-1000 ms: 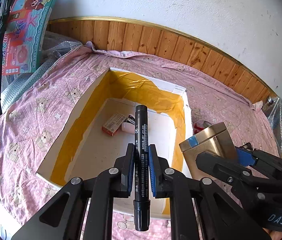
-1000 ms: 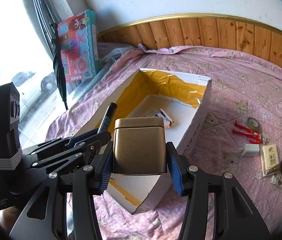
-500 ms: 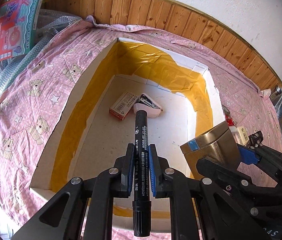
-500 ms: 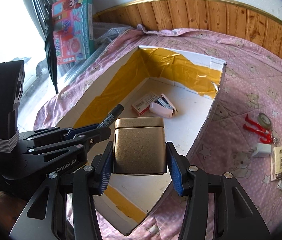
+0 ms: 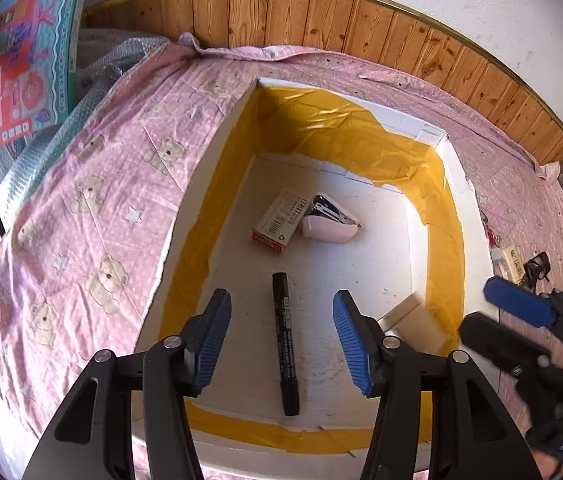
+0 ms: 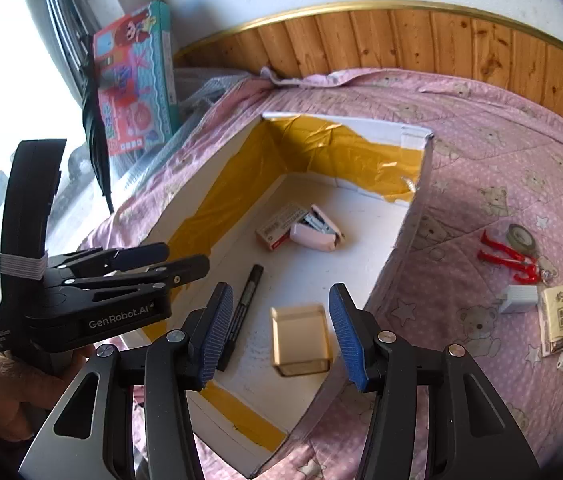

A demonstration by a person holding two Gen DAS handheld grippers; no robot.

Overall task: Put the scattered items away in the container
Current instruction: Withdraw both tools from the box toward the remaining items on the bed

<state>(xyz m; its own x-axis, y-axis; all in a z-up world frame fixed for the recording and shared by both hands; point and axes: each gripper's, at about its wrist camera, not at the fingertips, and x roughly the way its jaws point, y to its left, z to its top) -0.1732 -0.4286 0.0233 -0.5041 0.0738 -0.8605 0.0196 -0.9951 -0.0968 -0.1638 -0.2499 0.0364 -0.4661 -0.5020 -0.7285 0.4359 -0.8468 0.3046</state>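
Both the left gripper [image 5: 281,334] and the right gripper [image 6: 277,330] are spread apart and empty above the box [image 6: 409,240], where the marker [image 5: 285,338], the gold tin [image 6: 300,340], the stapler [image 5: 331,222] and a small carton [image 5: 281,222] lie already, while the red clips [image 6: 509,258], tape roll [image 6: 521,236] and cards [image 6: 559,318] wait on the pink cloth [image 6: 481,160].

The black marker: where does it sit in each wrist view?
Left wrist: black marker lies lengthwise on the box floor, centred between the open left gripper's fingers.
Right wrist: black marker, left of centre.
Shared landmark: pink stapler beyond it.
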